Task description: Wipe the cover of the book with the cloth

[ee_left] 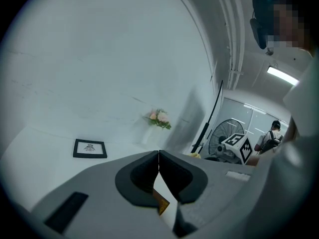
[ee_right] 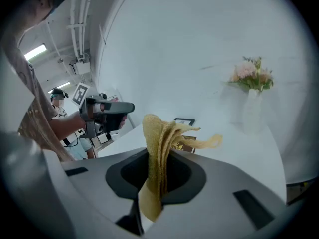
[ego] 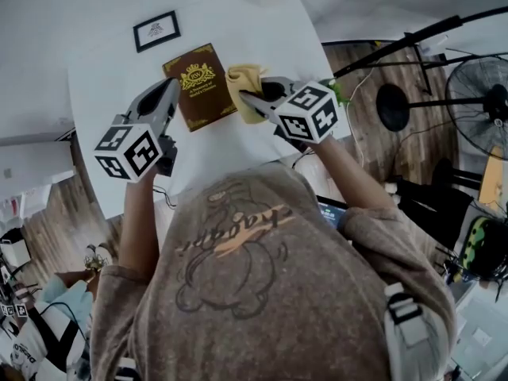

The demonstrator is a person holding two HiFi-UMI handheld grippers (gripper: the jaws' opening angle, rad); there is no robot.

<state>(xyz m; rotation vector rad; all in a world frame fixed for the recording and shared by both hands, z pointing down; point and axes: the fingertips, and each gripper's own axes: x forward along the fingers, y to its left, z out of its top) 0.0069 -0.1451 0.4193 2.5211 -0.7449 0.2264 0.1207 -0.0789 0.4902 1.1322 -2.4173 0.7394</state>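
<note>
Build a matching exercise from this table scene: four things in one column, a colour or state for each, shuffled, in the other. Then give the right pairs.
Things:
1. book
2. cloth
3. picture frame
4. left gripper

Colour or state:
A. black border, white inside
B. jaws together, nothing between them
C. yellow, clamped in the jaws of the right gripper
D. brown with a gold crest, lying flat

Pairs: 1-D, 2-C, 3-A, 4-B.

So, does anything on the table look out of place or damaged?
Nothing looks wrong. The brown book with gold crest lies flat and closed on the white table. The yellow cloth is simply bunched between the fingers of the right gripper.
</note>
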